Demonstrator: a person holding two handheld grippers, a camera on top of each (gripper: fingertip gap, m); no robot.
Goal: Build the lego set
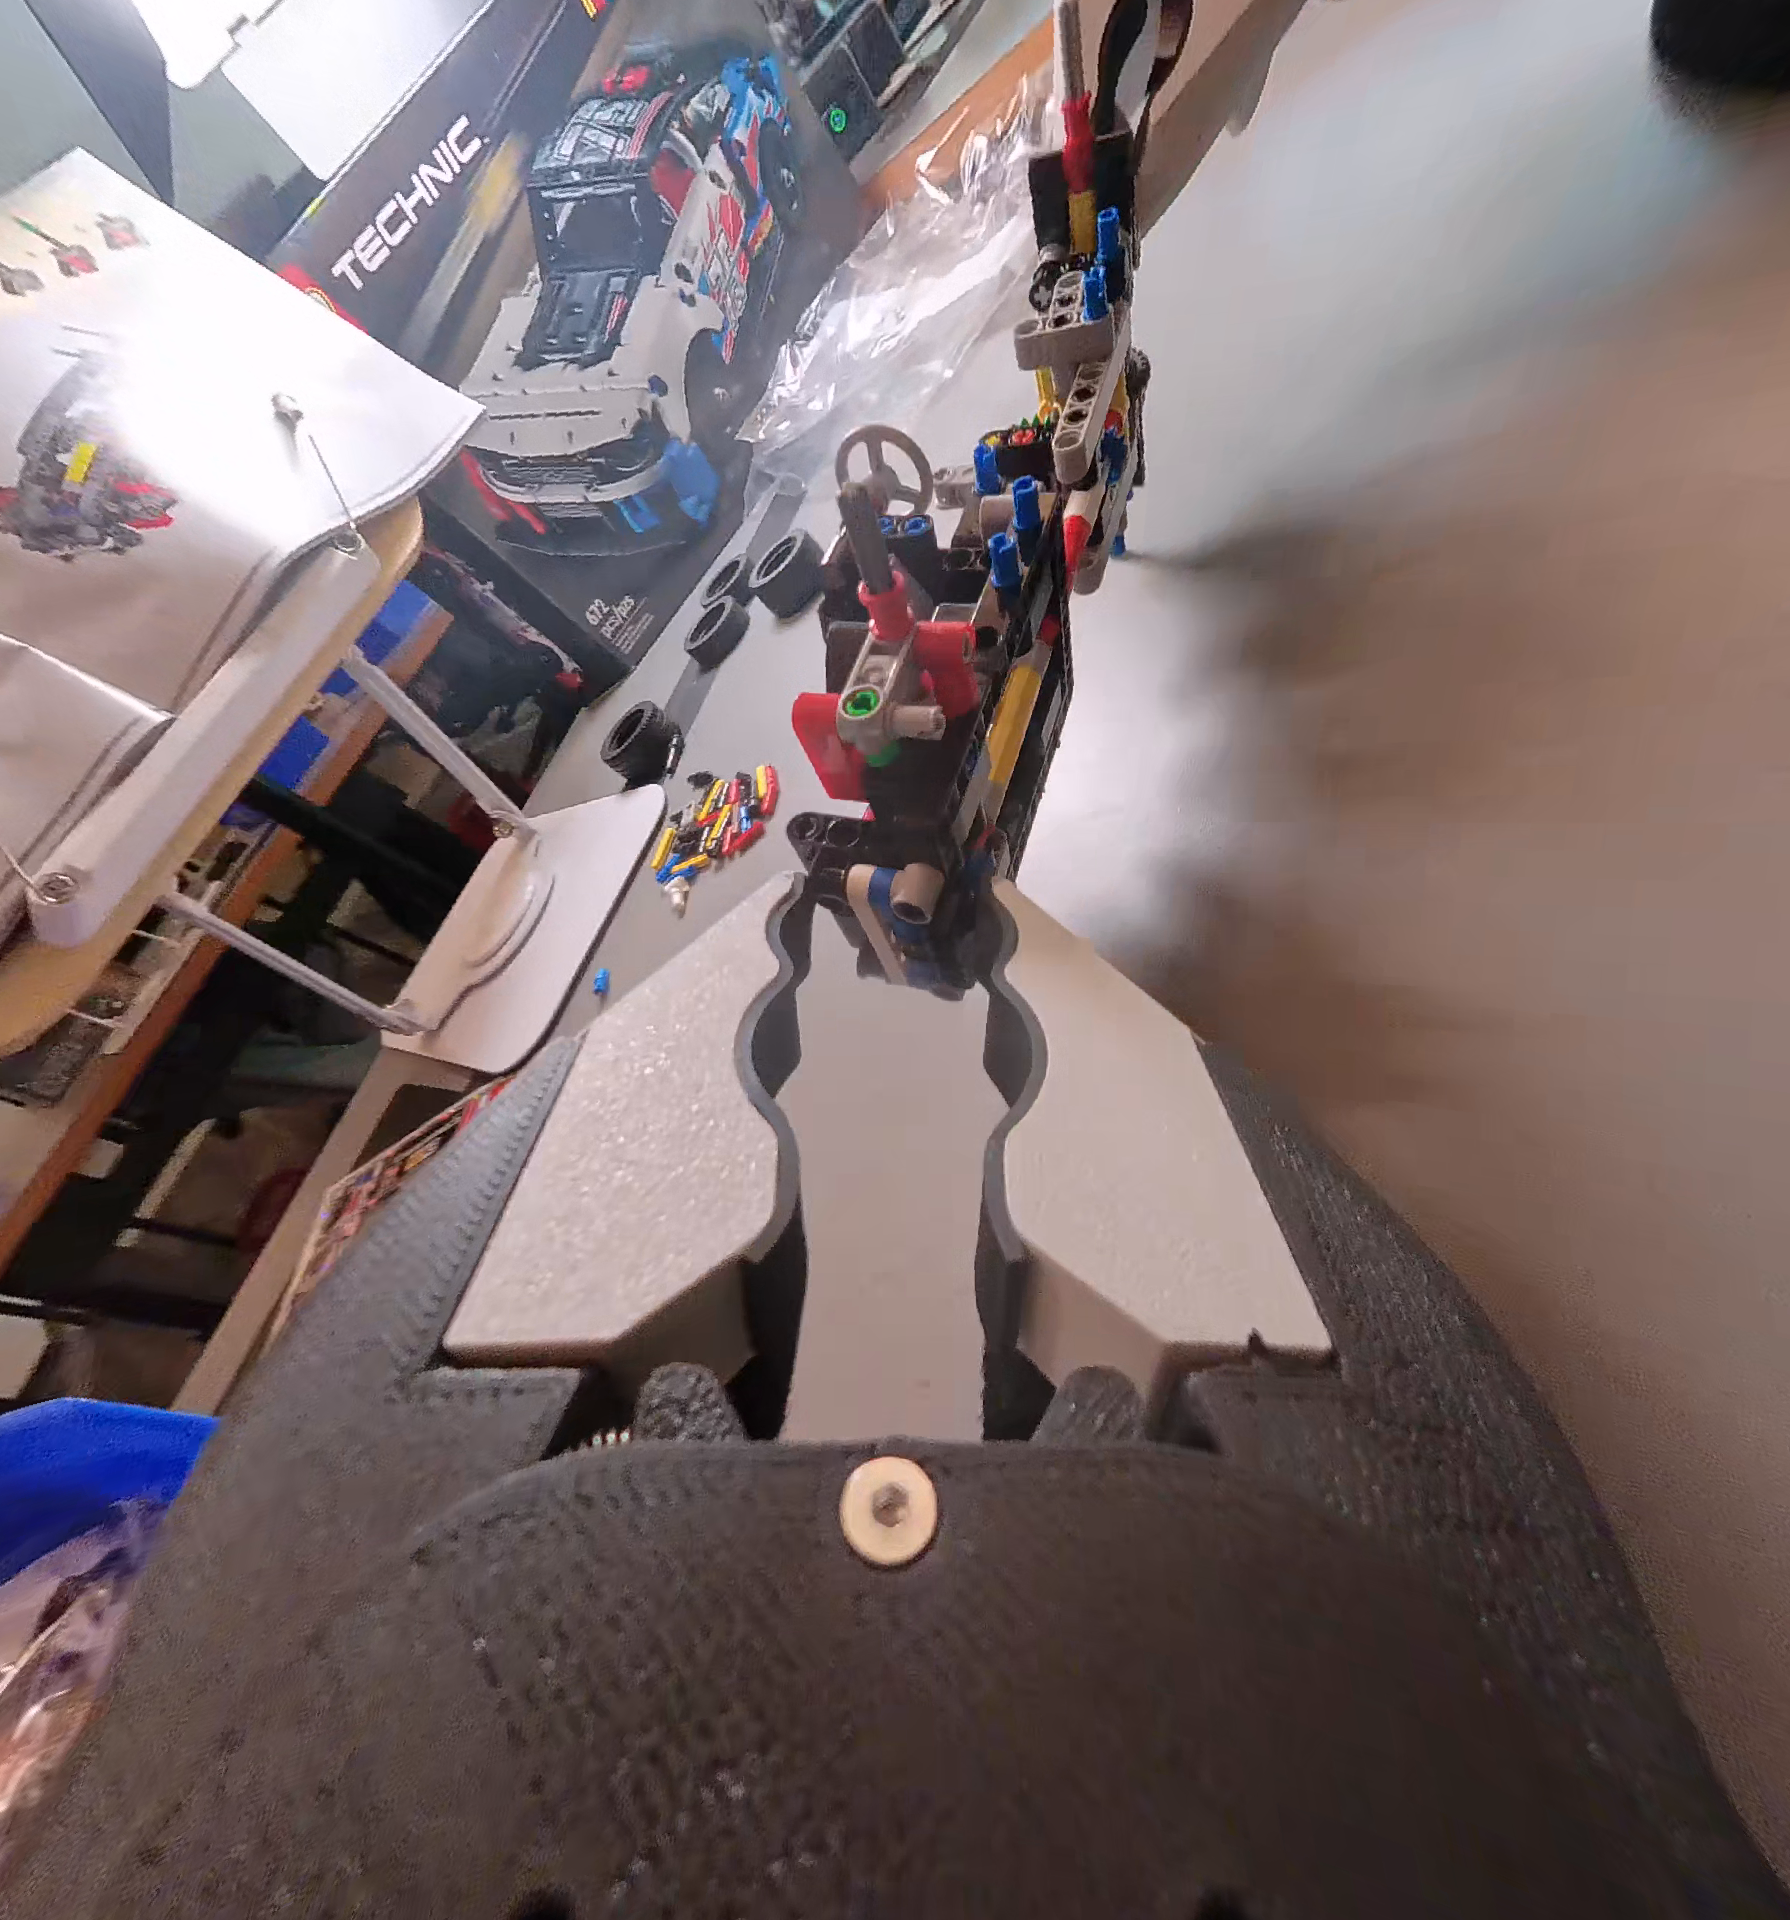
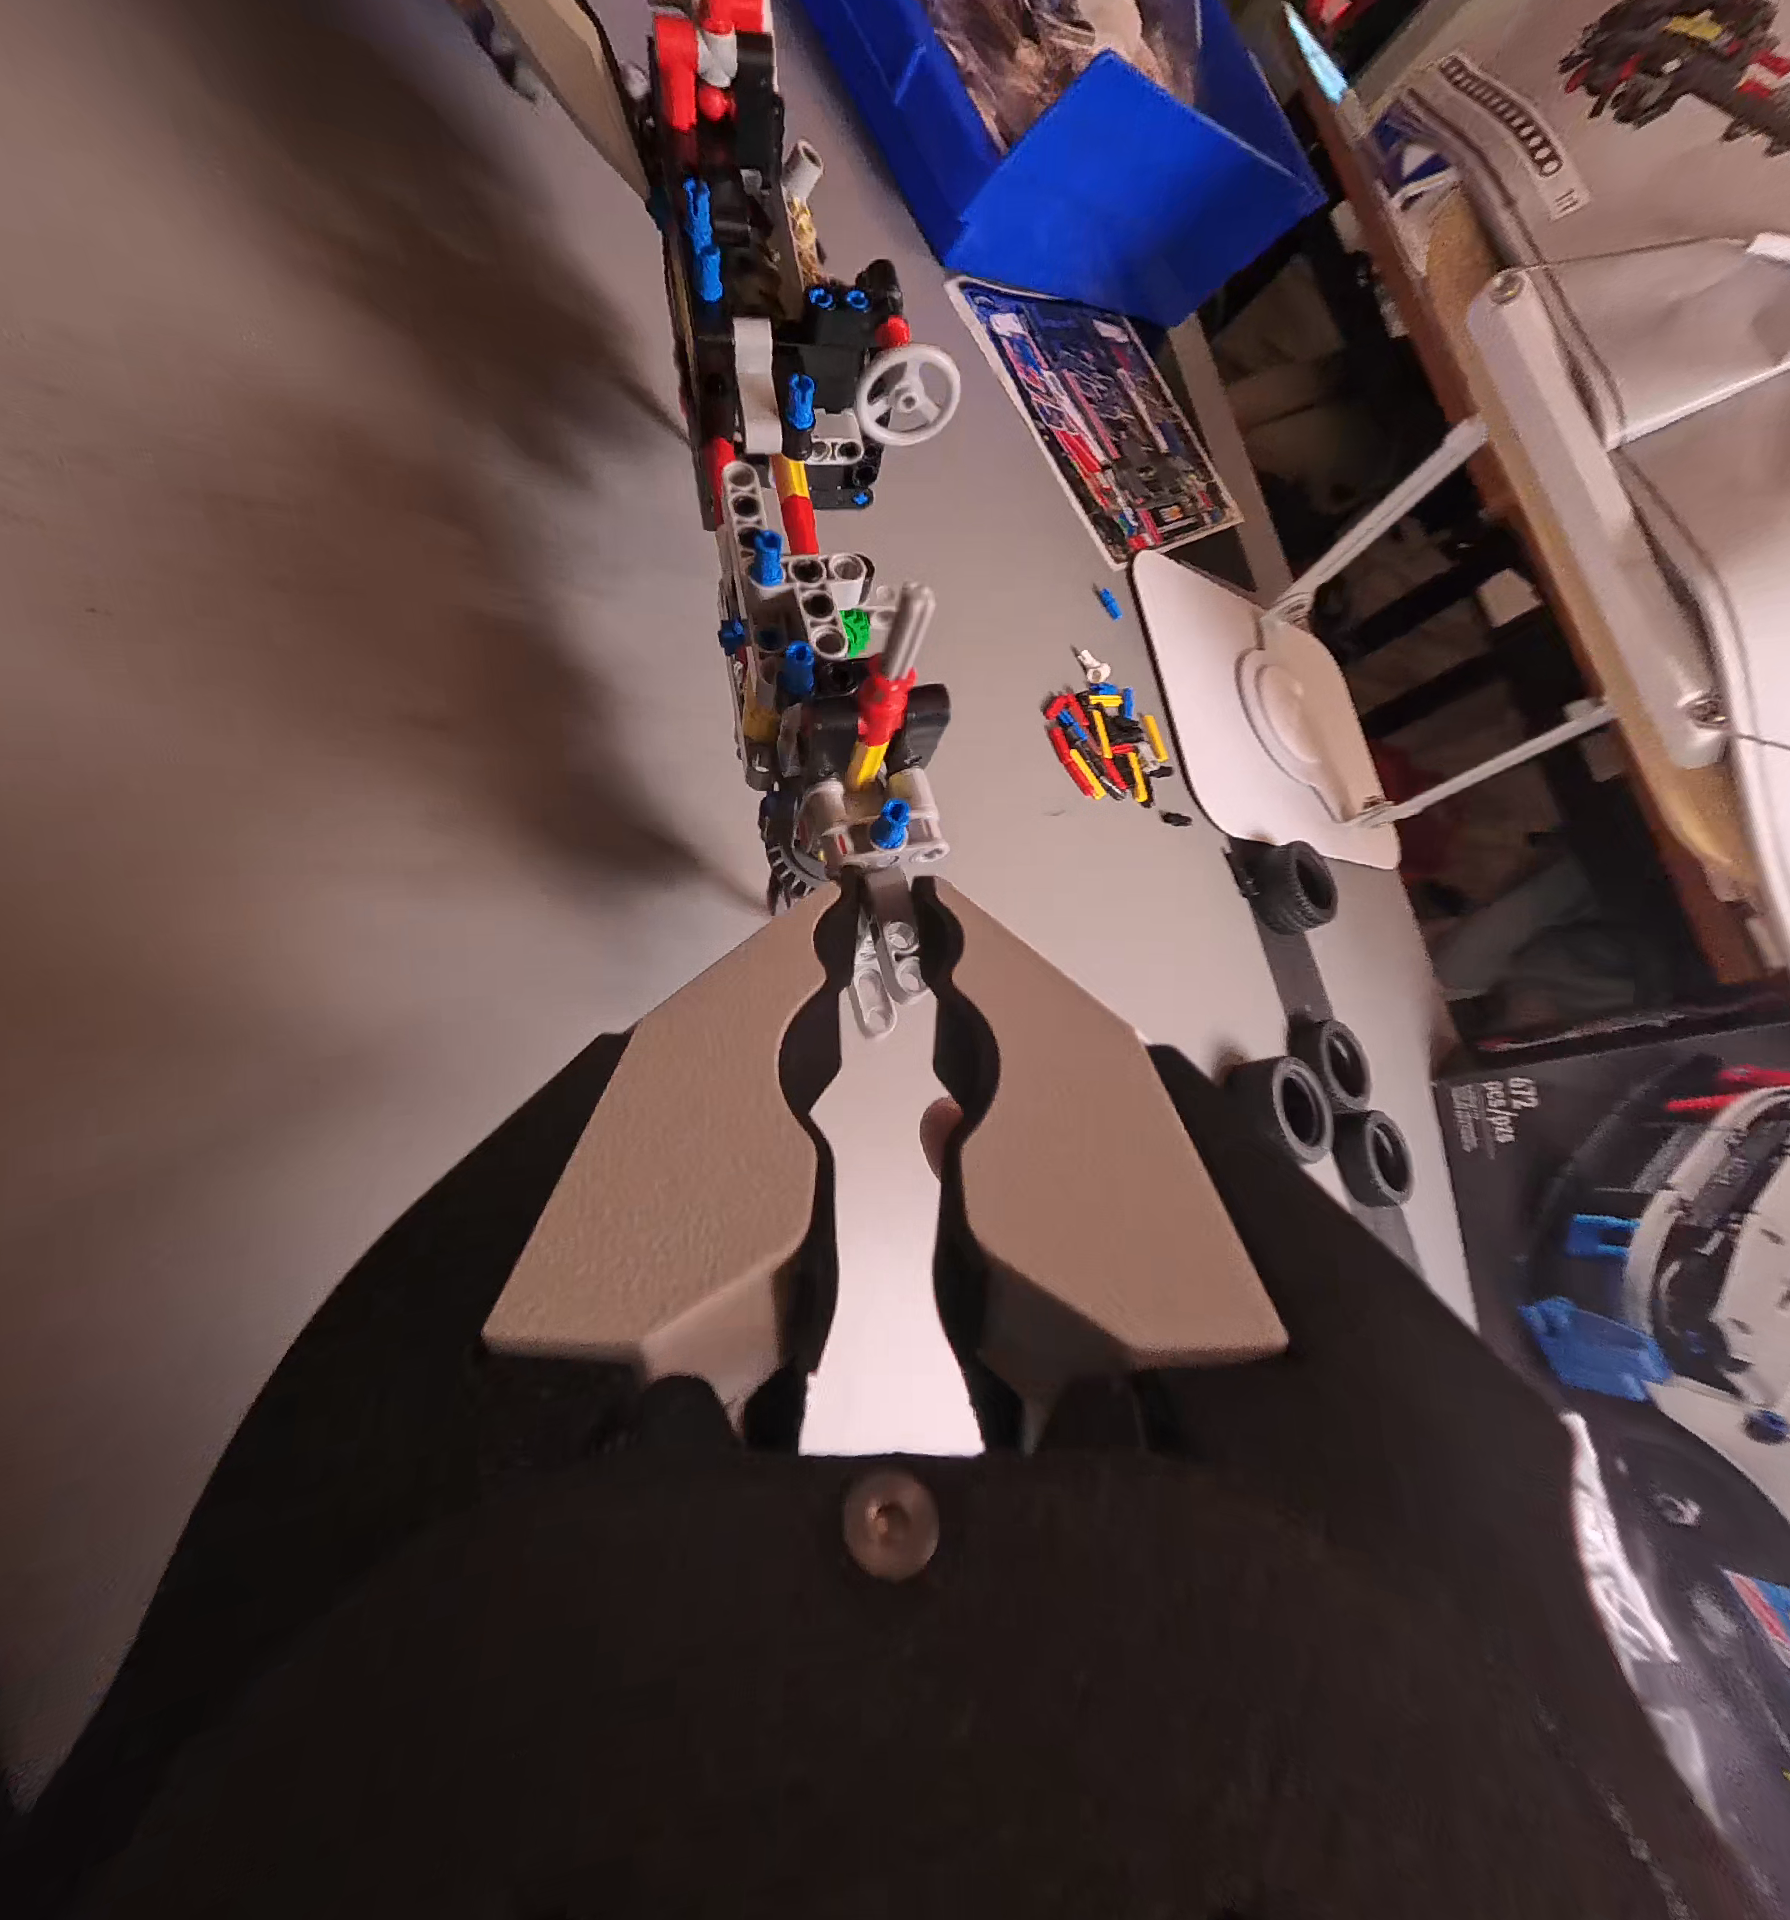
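A long, partly built Lego Technic chassis [image 1: 932, 665] of black, grey, red, yellow and blue parts stretches between my two grippers above the grey table [image 1: 1390, 312]. It carries a grey steering wheel [image 1: 880, 468]. My left gripper [image 1: 901, 914] is shut on the chassis's near black end. In the right wrist view the chassis [image 2: 818, 644] runs away from me, steering wheel [image 2: 906, 395] to its right. My right gripper [image 2: 886, 899] is shut on a light grey beam [image 2: 886, 966] at that end.
A pile of loose coloured pins [image 2: 1104, 743] lies on the table beside the white stand base [image 2: 1275, 717] of the instruction booklet [image 1: 143, 416]. Black tyres [image 2: 1327, 1122], the set's box [image 1: 610, 312], a sticker sheet [image 2: 1099, 426], a blue bin [image 2: 1109, 156] and a clear bag [image 1: 922, 260] stand around. The left gripper's tips are roughly 20 cm from the right gripper's.
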